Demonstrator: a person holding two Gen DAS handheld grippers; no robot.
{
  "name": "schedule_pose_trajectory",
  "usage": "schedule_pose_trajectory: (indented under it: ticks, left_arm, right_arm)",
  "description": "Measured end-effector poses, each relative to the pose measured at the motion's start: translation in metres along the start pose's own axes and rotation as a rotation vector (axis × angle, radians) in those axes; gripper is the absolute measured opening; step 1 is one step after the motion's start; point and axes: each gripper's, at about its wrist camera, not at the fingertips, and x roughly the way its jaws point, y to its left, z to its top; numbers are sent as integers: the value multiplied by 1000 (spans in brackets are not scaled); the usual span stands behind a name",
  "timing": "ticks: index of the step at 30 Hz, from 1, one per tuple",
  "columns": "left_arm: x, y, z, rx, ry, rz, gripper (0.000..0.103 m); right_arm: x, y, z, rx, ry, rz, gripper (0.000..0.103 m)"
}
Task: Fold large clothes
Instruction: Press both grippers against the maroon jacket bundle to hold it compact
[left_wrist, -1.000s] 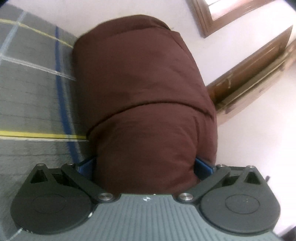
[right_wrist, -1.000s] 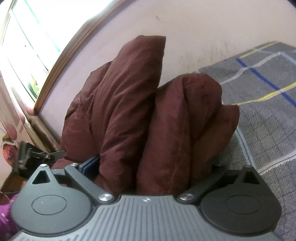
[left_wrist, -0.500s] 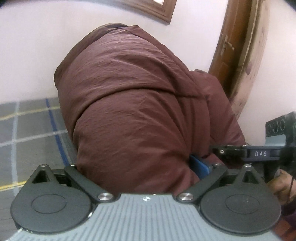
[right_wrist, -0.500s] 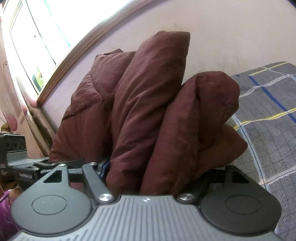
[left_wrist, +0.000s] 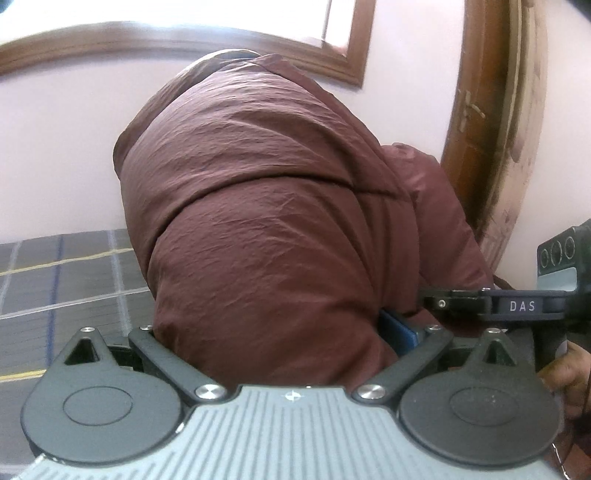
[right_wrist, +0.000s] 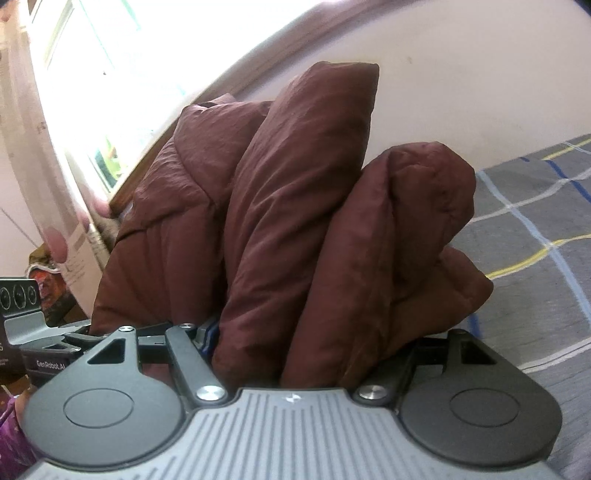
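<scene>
Nearest the left wrist camera, the left gripper (left_wrist: 275, 328) is clamped on a thick fold of the maroon padded jacket (left_wrist: 266, 221); the fabric fills the whole gap between the jaws, and a blue fingertip pad (left_wrist: 397, 326) shows at the right edge of the bundle. The right gripper (right_wrist: 314, 339) is likewise closed on several stacked layers of the jacket (right_wrist: 295, 221); its fingertips are buried in cloth.

Change over the last second: both views have swung from looking down along the bedspread to looking level across the room; the bundle has been raised and turned upright, and the right gripper (left_wrist: 495, 304) has come into the left view, just beside the left one. The two held edges are therefore being brought together; this reads as a fold in progress, with the garment carried in the air rather than lying flat.

Beyond the jacket lies the grey checked bedspread (right_wrist: 535, 229); farther off stand the pale wall (left_wrist: 66, 147), the wooden window frame (left_wrist: 347, 51) and the door frame (left_wrist: 480, 129).
</scene>
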Motion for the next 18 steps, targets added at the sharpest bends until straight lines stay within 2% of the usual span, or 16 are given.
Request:
schedule_pose_trajectory:
  ticks: [8,18]
  left_arm:
    - [-51,25,-16,-38,-9,50,98]
    - [-90,52,-31,-81,-14,89,98]
  right_arm:
    - [8,34,-14,-21,37,35,71]
    - [33,42,-11,-41,78,61,71]
